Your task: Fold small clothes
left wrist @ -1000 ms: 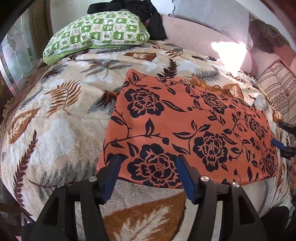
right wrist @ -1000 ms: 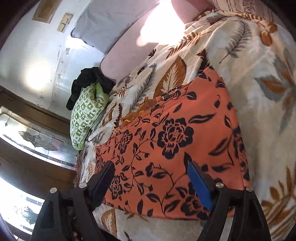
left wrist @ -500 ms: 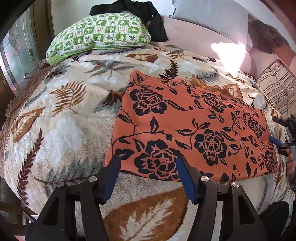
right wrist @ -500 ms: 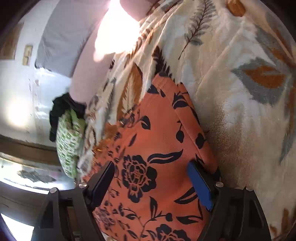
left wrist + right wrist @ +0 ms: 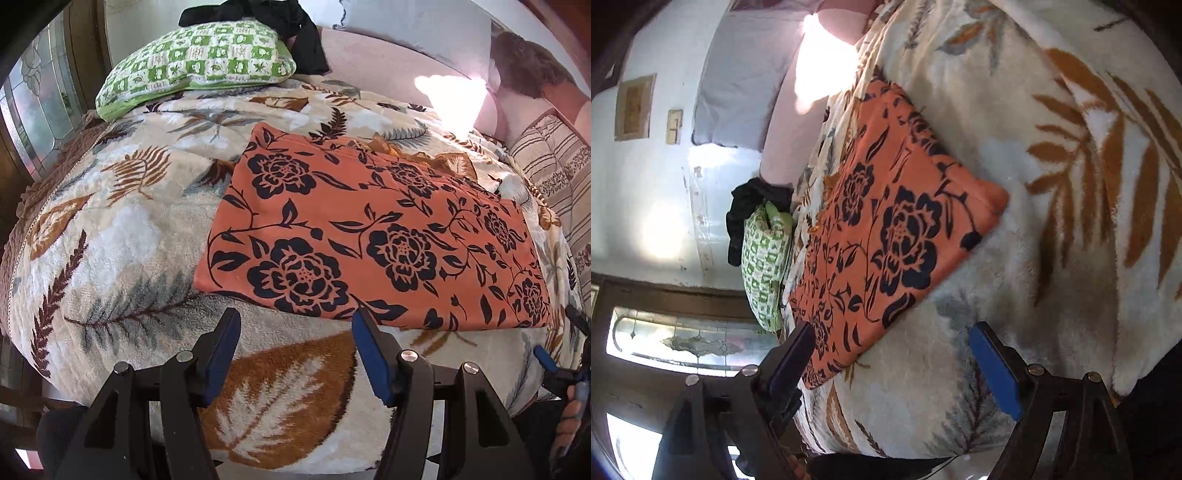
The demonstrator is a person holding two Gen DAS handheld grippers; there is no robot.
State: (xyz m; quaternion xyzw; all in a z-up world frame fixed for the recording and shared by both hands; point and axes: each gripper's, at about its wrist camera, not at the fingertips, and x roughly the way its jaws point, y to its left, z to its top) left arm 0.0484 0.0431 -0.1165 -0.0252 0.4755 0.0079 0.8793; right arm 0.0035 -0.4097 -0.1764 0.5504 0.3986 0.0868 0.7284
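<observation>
While the orange floral cloth [image 5: 373,236] lies flat and folded into a rectangle on the leaf-patterned blanket [image 5: 122,236] that covers the bed, both grippers hang just off its near edge and grip nothing. In the left wrist view the left gripper [image 5: 295,354] points down at the blanket in front of the cloth's near hem; its blue-padded fingers [image 5: 371,354] stand partly apart, with only blanket pile between them, and the tip of the right-hand one sits just at the hem without pinching it. At the right border of that view the right gripper's blue tip [image 5: 545,360] shows near the cloth's near right corner, with the person's fingertips [image 5: 570,413] below it.

In the right wrist view the scene is rolled sideways. The right gripper [image 5: 897,354] has its fingers [image 5: 995,369] spread wide and its jaws are opening; white and grey blanket fills the gap between them. The dark left-hand finger overlaps the cloth's near edge in the picture, though I cannot tell whether it touches. The cloth [image 5: 886,221] runs away from the gripper toward the head of the bed, one corner jutting right.

Beyond the cloth, a green-and-white checked pillow [image 5: 199,62] rests at the far end of the bed with a black garment [image 5: 280,22] draped behind it. A striped cushion [image 5: 554,166] sits on the right side, and a leaded glass window [image 5: 687,343] stands beside the bed.
</observation>
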